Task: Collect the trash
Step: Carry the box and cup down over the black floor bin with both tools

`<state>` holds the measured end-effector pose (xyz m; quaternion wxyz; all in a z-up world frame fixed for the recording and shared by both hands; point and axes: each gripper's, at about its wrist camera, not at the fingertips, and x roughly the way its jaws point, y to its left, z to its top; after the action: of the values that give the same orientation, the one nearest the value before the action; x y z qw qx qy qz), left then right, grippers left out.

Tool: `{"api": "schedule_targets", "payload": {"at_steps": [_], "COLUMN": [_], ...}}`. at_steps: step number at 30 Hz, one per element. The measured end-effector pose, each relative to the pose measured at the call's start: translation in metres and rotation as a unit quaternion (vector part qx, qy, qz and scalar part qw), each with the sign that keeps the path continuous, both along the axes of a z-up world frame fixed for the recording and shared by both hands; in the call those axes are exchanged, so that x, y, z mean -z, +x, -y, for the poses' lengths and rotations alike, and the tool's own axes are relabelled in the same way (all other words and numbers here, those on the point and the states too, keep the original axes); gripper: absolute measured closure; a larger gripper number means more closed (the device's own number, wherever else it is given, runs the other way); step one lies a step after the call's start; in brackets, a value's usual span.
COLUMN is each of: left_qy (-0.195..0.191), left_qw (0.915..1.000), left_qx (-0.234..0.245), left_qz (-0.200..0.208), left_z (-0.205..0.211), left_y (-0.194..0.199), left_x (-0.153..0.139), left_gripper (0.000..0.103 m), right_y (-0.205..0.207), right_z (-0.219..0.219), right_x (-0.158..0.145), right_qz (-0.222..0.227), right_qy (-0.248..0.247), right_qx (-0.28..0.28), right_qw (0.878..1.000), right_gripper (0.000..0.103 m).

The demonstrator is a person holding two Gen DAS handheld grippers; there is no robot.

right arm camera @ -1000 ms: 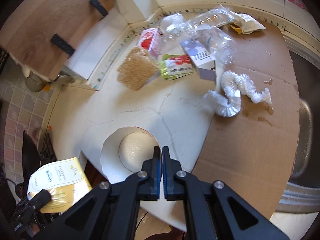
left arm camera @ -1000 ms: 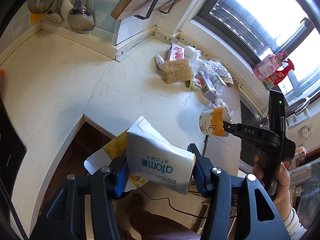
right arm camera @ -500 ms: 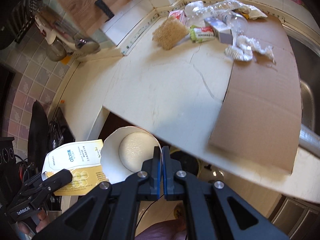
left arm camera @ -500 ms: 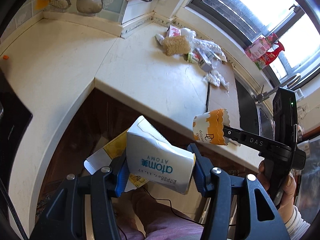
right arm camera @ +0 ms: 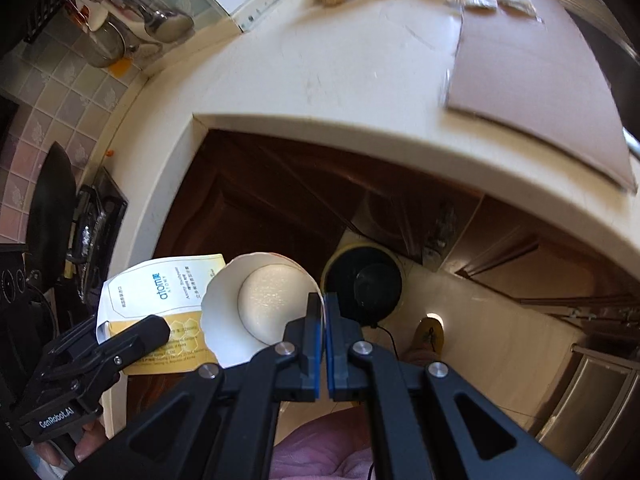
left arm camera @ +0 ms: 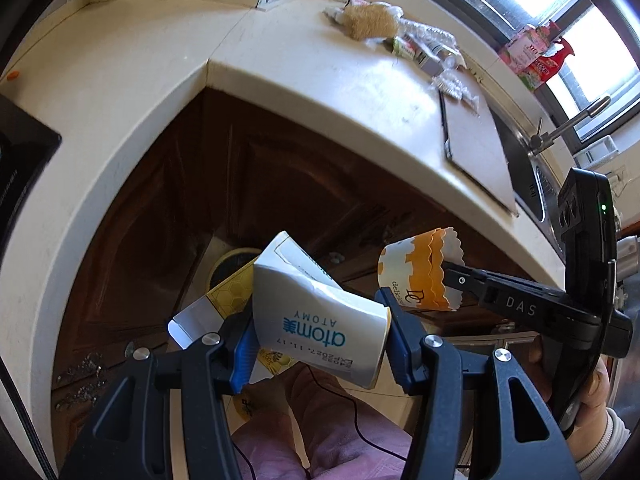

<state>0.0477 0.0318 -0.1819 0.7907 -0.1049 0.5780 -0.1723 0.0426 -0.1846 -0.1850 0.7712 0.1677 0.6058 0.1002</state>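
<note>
carton (left arm camera: 316, 328) left of paper cup (left arm camera: 420, 276), bin (right arm camera: 362, 280) below

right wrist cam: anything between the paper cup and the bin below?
Nothing. In the right wrist view, the paper cup, pinched by the right tool, hangs beside the black bin; only floor lies between.
</note>
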Motion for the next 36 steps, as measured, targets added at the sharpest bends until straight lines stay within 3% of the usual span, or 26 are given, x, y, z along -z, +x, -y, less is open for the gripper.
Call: {"api": "schedule_targets", "payload": {"at_steps": [10,16,19,25,36], "left_qy": [0.002,0.019,0.019,0.027,0.01], "left_qw": [1.0,0.9989,0.9983,0.9991,0.9994], "left_qx": [0.0,-0.005,-0.012,0.006,0.01], "left_qz": [-0.008,-0.043,-0.055,-0.031,0.032], "left_z": [-0.001,0.001,0.0,0.007,0.001], "left_y": [-0.008,-0.002,-0.003,-0.008,-0.029], "left_x": [0.083,0.153,0.17,0.138,0.014], "left_gripper": [0.05,0.05,0.05,0.05,0.05], "right_y": [-0.013,-0.011,-0.011,-0.01,-0.012], "right_z": [-0.006,-0.004,-0.004,-0.008,-0.01], "right_x": [0.083,0.148,0.17,0.154,0.024], "right_qz": [-0.041,-0.082,-0.101,-0.096,-0.01], "right_qy": [-0.018,-0.026,-0.021,-0.007,0.012], "right_qx": [0.022,0.026,0.03,0.026,0.012], "right_qw": [0.999,0.996,0.994,0.995,1.0], "right_gripper": [0.102,0.102,0.102,0.102,0.102]}}
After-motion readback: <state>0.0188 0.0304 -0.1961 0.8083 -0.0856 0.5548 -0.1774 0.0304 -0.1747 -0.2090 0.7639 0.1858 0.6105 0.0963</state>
